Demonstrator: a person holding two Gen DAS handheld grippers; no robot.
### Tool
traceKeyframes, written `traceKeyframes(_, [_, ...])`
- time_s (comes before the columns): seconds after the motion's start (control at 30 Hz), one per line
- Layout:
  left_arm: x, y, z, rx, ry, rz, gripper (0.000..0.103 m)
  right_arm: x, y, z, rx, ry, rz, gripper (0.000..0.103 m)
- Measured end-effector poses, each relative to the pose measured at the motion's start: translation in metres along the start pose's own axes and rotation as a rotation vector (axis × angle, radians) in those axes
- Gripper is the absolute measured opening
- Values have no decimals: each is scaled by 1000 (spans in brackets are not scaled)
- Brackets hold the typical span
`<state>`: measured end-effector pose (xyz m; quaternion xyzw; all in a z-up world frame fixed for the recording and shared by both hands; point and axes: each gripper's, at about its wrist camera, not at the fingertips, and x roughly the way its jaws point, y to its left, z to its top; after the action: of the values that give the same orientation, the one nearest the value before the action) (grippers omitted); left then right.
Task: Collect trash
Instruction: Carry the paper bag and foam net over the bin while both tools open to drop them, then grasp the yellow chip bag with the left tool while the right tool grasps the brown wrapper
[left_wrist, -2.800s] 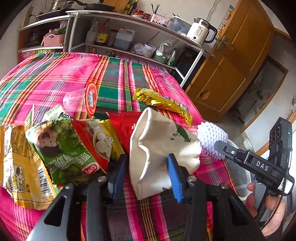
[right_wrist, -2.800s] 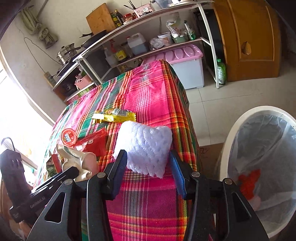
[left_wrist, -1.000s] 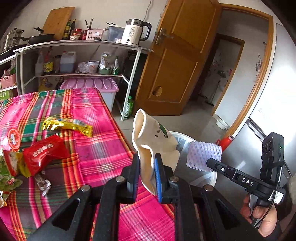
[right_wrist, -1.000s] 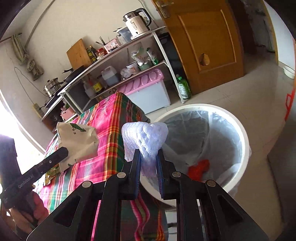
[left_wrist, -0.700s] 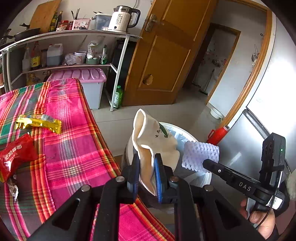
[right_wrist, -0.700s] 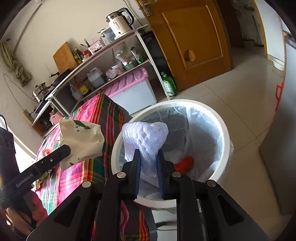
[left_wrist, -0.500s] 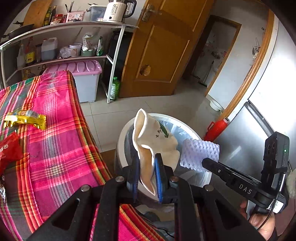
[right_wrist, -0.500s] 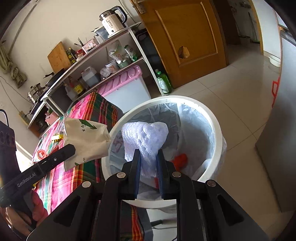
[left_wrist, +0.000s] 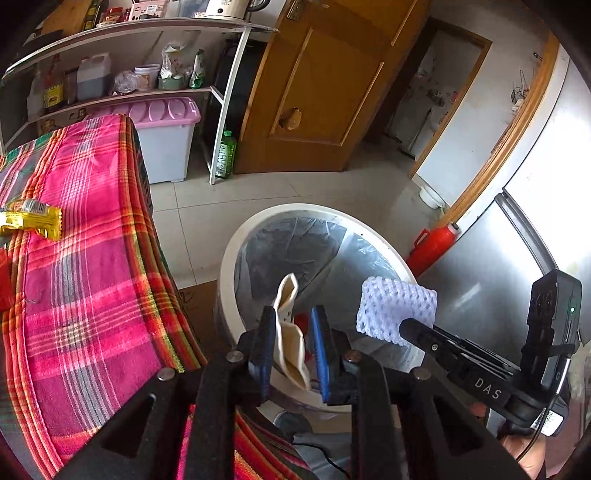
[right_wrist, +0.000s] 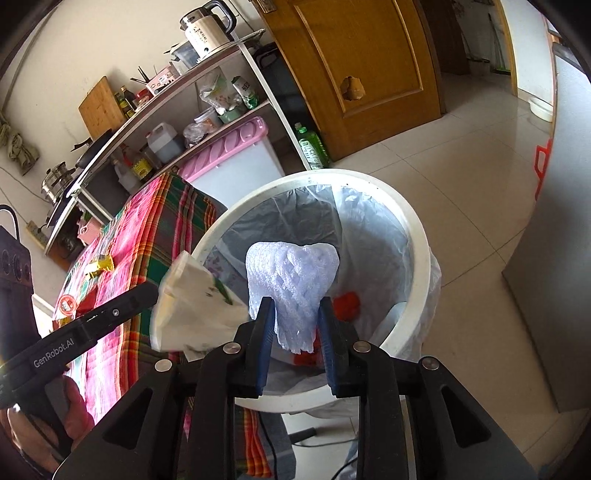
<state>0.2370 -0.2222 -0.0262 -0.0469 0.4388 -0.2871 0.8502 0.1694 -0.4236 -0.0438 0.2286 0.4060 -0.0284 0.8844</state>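
Note:
My left gripper (left_wrist: 293, 345) has its jaws parted over the white trash bin (left_wrist: 236, 254), and the cream paper bag (left_wrist: 290, 343) hangs loose between them, slipping down; it shows blurred in the right wrist view (right_wrist: 192, 306). My right gripper (right_wrist: 295, 328) holds the white foam fruit net (right_wrist: 291, 288) between its slightly parted jaws above the bin (right_wrist: 417, 229). The net also shows in the left wrist view (left_wrist: 397, 312). Red trash (right_wrist: 347, 304) lies in the lined bin.
The plaid-covered table (left_wrist: 85, 295) stands left of the bin with a yellow wrapper (left_wrist: 31, 218) on it. A shelf rack (left_wrist: 122, 55), a pink-lidded box (left_wrist: 162, 129), a wooden door (left_wrist: 325, 88) and a red thermos (left_wrist: 432, 247) surround the bin.
Both grippers moved from the table to above the bin. The left jaws have opened and the cream bag has dropped lower between them. The right jaws have widened a little around the net.

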Motion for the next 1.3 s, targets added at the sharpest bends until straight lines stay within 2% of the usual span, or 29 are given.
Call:
traceKeyframes(0.03, [-1, 1, 0, -2, -2, -1, 21, -1, 0, -1, -1, 0, -4, 32])
traceKeyframes(0.27, [-17, 4, -1, 3, -51, -4, 21, -6, 6, 1, -26, -19, -10, 35])
traceKeyframes(0.53, [-59, 12, -13, 13, -158, 9, 21, -28, 32, -6, -94, -82, 55, 35])
traceKeyframes(0.9, [-122, 47, -42, -28, -273, 112, 21, -42, 95, -25, -230, -106, 180, 35])
traceKeyframes(1.13, [-149, 73, -63, -74, -305, 183, 21, -46, 130, -40, -311, -111, 258, 35])
traceKeyframes(1.3, [-167, 91, -82, -104, -323, 225, 21, -42, 149, -48, -344, -83, 297, 37])
